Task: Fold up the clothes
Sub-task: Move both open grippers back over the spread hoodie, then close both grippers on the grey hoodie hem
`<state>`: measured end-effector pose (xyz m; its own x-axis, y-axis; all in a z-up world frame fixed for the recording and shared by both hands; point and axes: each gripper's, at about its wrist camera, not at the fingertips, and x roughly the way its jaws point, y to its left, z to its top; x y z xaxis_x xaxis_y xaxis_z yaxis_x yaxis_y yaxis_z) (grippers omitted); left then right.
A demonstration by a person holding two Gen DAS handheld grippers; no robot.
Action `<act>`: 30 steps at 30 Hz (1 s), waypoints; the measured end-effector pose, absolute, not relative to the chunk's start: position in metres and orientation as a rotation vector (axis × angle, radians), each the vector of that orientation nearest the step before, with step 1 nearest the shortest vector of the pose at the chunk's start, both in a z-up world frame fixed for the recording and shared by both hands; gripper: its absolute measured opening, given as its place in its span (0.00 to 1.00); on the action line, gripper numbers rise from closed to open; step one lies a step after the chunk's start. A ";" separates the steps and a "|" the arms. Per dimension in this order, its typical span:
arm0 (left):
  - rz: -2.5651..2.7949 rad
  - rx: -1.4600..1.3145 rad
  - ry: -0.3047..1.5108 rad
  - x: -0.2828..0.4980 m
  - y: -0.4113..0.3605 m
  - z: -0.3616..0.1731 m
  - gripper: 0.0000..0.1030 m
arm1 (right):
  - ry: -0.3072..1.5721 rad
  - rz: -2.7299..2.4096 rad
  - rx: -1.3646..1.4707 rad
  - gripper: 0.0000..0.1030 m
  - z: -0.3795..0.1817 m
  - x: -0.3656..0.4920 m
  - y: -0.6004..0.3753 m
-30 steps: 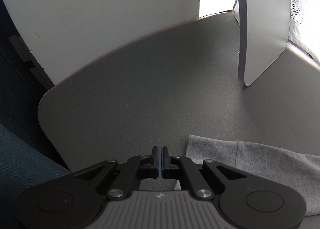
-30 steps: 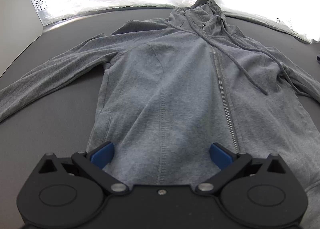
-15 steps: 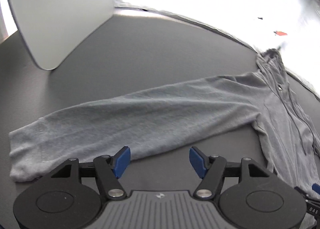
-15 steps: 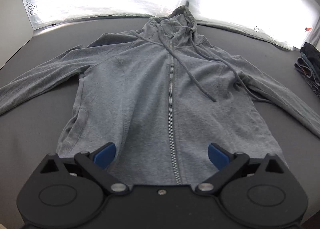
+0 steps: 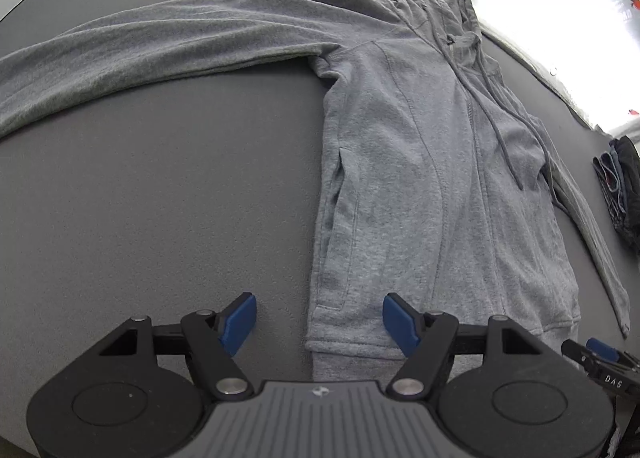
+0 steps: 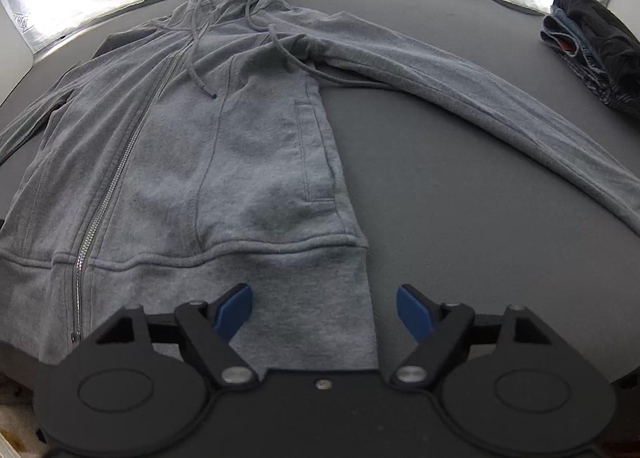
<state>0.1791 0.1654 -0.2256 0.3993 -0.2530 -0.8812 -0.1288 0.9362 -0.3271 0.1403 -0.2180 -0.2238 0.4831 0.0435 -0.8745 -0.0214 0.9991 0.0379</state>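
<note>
Hoodie (image 5: 420, 177), one grey zip-up, is lying flat on the dark table (image 5: 160, 197). We're holding the left gripper (image 5: 316, 324) open over its left hem corner, pads clear. Our right gripper (image 6: 324, 310) is closing around the right hem corner, not pinching. One clothes stack (image 6: 596, 53) is sitting far right.

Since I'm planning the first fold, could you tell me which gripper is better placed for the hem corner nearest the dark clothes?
Right. The right gripper, jaws just closing, straddles that hem corner of the hoodie; the left gripper, jaws just opening, straddles the opposite corner, farther from the dark clothes.
</note>
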 end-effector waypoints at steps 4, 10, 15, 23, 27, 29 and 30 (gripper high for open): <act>0.038 -0.414 1.125 0.159 0.157 -0.220 0.65 | 1.036 0.237 -0.078 0.11 -0.223 0.136 -0.221; 0.185 -0.396 1.097 0.155 0.129 -0.211 0.15 | 1.077 0.355 0.026 0.06 -0.208 0.140 -0.245; 0.156 -0.253 1.159 0.163 0.111 -0.197 0.14 | 1.136 0.368 0.069 0.06 -0.204 0.126 -0.256; 0.152 -0.319 1.291 0.190 0.137 -0.191 0.31 | 1.269 0.344 0.135 0.46 -0.196 0.155 -0.273; 0.084 -0.196 1.233 0.209 0.142 -0.156 0.68 | 1.153 0.311 0.228 0.52 -0.162 0.178 -0.305; 0.075 -0.170 1.174 0.230 0.145 -0.141 0.68 | 1.065 0.254 0.298 0.66 -0.145 0.201 -0.323; 0.070 -0.157 1.145 0.241 0.147 -0.133 0.68 | 1.024 0.228 0.329 0.72 -0.139 0.215 -0.332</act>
